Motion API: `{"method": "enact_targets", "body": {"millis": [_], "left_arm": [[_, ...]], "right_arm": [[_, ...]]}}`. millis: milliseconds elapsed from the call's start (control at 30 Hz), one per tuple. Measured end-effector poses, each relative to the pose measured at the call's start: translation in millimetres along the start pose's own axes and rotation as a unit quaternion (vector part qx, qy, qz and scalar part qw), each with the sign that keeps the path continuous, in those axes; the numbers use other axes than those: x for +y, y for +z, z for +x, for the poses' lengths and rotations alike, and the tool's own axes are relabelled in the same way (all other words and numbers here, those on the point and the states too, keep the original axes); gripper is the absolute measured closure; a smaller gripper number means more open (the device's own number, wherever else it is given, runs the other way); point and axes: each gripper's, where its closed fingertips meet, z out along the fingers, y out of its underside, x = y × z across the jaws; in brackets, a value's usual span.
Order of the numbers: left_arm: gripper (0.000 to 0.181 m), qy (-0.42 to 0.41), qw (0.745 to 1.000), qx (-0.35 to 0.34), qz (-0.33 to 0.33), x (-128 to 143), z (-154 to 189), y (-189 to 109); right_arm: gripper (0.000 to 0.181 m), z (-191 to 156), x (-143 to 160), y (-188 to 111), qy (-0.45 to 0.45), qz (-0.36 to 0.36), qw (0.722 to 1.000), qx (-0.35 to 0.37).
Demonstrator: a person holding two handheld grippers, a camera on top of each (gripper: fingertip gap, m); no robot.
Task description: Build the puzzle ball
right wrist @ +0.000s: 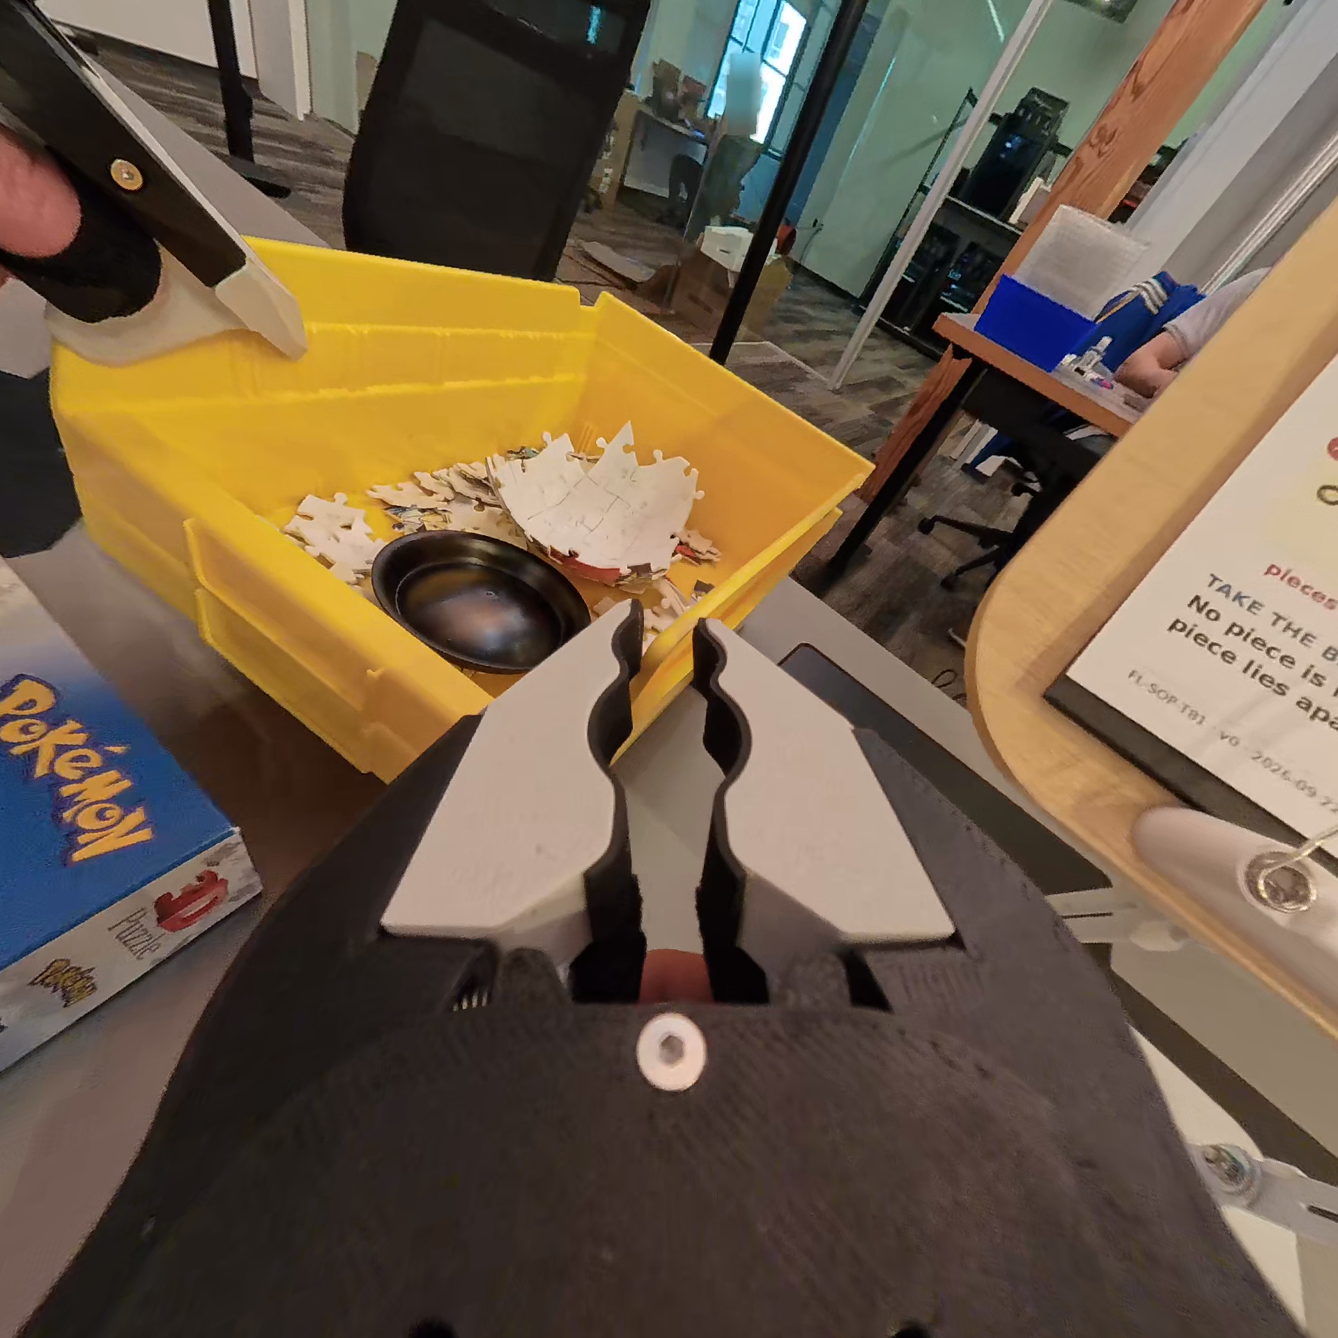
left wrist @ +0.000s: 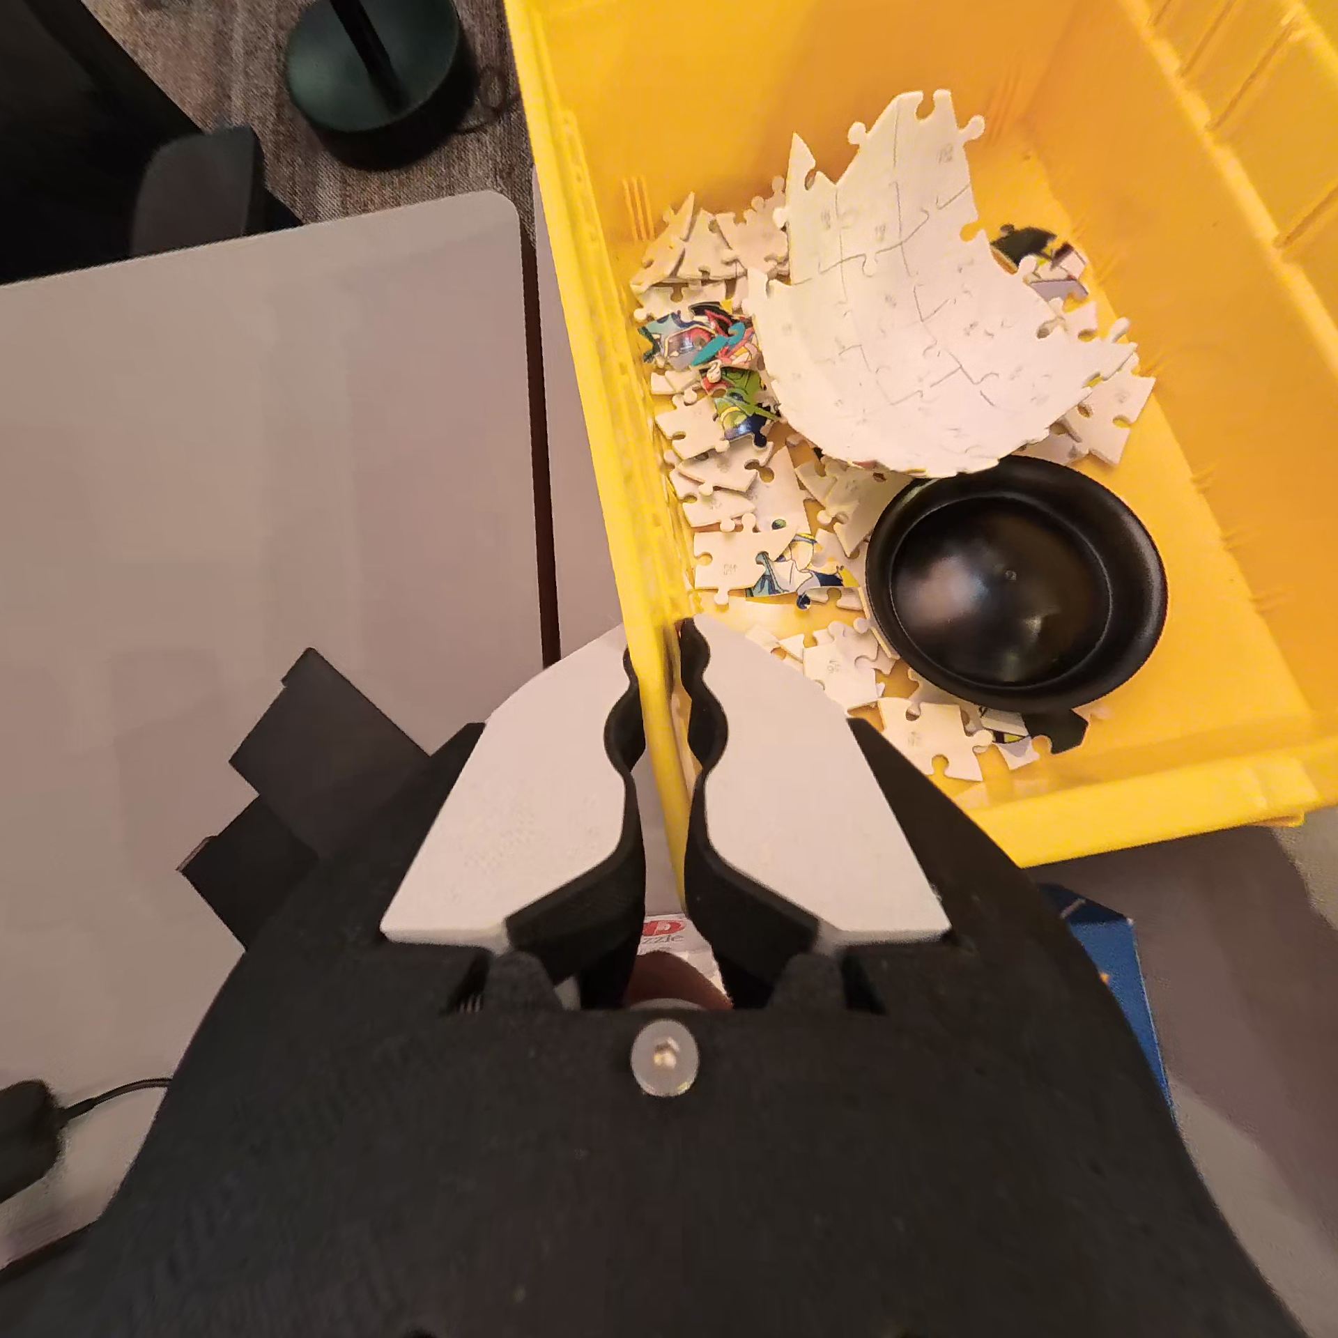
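Observation:
A yellow bin holds a half-built white puzzle ball shell, a black round dish and several loose puzzle pieces. My left gripper straddles the bin's left wall near its front corner, and its jaws are closed on the wall. In the right wrist view it sits on the bin's far left rim. My right gripper is slightly open and empty, just outside the bin's near right wall, pointing at the dish and shell.
A blue puzzle box lies on the grey table left of the bin; it also shows in the left wrist view. A wooden board with a printed sheet stands at the right. A black chair stands behind the bin. About 20 cm separates my left fingertips from my right.

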Motion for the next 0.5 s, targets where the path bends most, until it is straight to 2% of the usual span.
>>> {"method": "enact_targets", "body": {"millis": [133,500], "left_arm": [[0.174,0.001,1.0,-0.008,0.021,-2,2,-8],[0.174,-0.024,0.995,-0.038,0.085,-2,14,-25]], "right_arm": [[0.169,0,2,-5,-0.002,0.0,1.0,-0.004],[0.169,6,23,-6,0.071,-0.019,0.997,-0.015]]}}
